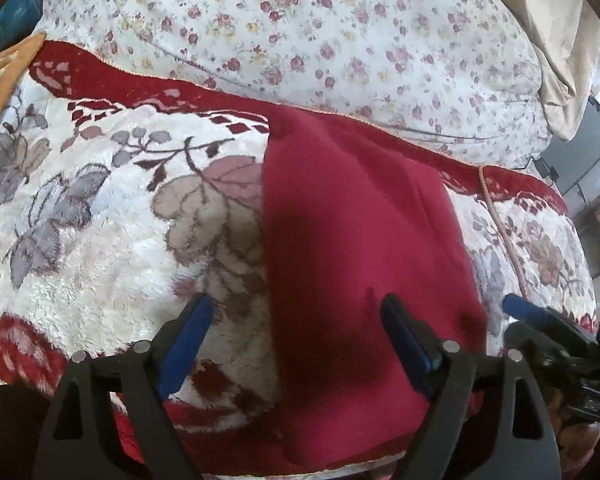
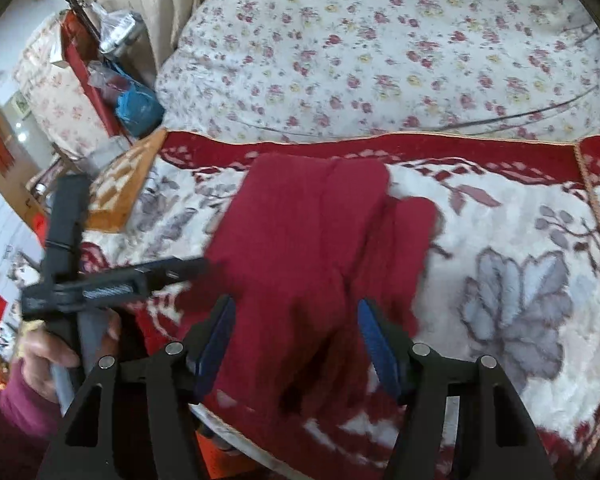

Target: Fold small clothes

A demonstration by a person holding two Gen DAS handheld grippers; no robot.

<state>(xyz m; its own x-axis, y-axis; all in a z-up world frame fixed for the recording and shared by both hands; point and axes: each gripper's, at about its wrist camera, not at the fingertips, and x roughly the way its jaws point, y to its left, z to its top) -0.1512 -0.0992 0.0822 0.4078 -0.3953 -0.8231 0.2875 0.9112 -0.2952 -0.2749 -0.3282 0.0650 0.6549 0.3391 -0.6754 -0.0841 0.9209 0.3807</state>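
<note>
Both tongs spread wide over the dark red knit garment (image 1: 352, 248) on the plush floral blanket (image 1: 100, 248).
Left tongs (image 1: 296, 320) and right tongs (image 2: 296, 320) grip nothing — a shallow pinch could snag blanket pile and drag the fold askew.

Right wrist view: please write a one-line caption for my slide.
Right gripper, jaws open, above a red garment on a floral blanket; left gripper at the garment's left edge.

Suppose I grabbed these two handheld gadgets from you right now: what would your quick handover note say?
Left tool: open, holding nothing, low over the left edge of the red garment.
Right tool: open, holding nothing, over the garment's near end.
The garment lies on the plush floral blanket, in a long strip that looks partly folded.
Left to do: probably fold it shorter and tidy it.
</note>
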